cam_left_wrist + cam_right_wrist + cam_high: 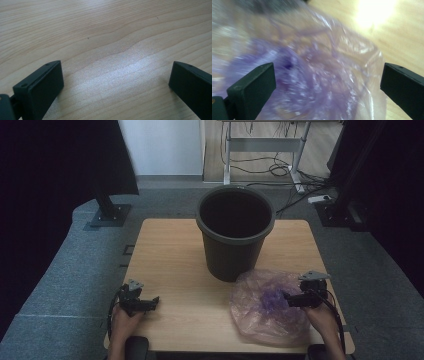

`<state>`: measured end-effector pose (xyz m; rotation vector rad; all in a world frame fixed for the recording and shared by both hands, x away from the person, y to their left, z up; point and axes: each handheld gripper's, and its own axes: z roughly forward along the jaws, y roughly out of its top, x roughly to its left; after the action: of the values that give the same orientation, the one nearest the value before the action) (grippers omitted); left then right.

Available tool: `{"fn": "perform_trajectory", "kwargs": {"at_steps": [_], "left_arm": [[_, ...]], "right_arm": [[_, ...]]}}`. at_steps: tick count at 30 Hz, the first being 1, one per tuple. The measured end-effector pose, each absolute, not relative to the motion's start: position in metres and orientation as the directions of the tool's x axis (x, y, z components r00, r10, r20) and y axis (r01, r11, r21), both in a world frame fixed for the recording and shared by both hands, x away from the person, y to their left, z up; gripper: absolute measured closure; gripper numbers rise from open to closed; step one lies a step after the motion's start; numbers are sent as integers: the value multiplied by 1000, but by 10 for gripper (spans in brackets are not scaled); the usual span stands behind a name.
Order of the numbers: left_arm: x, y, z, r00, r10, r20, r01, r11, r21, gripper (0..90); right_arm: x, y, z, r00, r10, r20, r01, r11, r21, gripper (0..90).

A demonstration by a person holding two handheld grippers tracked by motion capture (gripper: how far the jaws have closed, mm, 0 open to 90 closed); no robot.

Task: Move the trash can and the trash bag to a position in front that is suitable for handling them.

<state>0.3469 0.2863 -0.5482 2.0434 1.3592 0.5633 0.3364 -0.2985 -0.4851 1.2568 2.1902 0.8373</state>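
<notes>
1. Reaching over a crumpled purple plastic bag (265, 307), my right gripper (289, 299) hangs with its jaws spread wide and nothing between them yet; in the right gripper view the bag (312, 75) lies straight ahead of the jaws and below them, its darker purple bunched folds nearer the left jaw and its clear loose edge running toward the right jaw.

2. Seen from the high view, the bag spreads out beneath and ahead of that gripper's tips on the wooden table (175, 270), its far edge just beside the foot of the bin.

3. I hold my left gripper (152, 302) low over the table at the near left, well apart from the bag, which sits far off ahead of its jaw tips.

4. In the left gripper view the jaws stand wide apart and empty, with bare wood grain of the table (112, 45) between and beyond them.

5. A dark plastic bin (235, 232) stands upright on the table, beyond both grippers and between them; its open mouth faces up and its inside is too dark for me to make out.

6. A hand (322, 317) grips the right gripper from behind; another hand (122, 320) backs the left one.
</notes>
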Motion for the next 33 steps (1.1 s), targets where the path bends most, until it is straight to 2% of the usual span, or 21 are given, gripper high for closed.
{"fn": "perform_trajectory", "kwargs": {"at_steps": [5, 10, 15, 17, 24, 33], "left_arm": [[347, 286, -548, 381, 924, 14, 663, -284, 692, 0], [347, 286, -548, 380, 925, 13, 663, -283, 693, 0], [347, 286, -548, 380, 925, 14, 663, -283, 693, 0], [347, 286, -548, 380, 925, 14, 664, -283, 693, 0], [347, 286, -548, 377, 926, 13, 664, -280, 693, 0], [347, 285, -548, 373, 928, 14, 665, -278, 693, 0]], "right_arm": [[328, -275, -472, -536, 842, -65, 547, 405, 733, 2], [330, -240, -501, -589, 804, -83, 556, 478, 680, 2], [338, -233, -526, -601, 791, -115, 567, 524, 636, 0], [342, -240, -534, -584, 801, -135, 591, 532, 606, 0], [348, -290, -536, -460, 878, -129, 661, 436, 610, 0], [346, -336, -536, -348, 931, -112, 705, 339, 623, 9]]}}
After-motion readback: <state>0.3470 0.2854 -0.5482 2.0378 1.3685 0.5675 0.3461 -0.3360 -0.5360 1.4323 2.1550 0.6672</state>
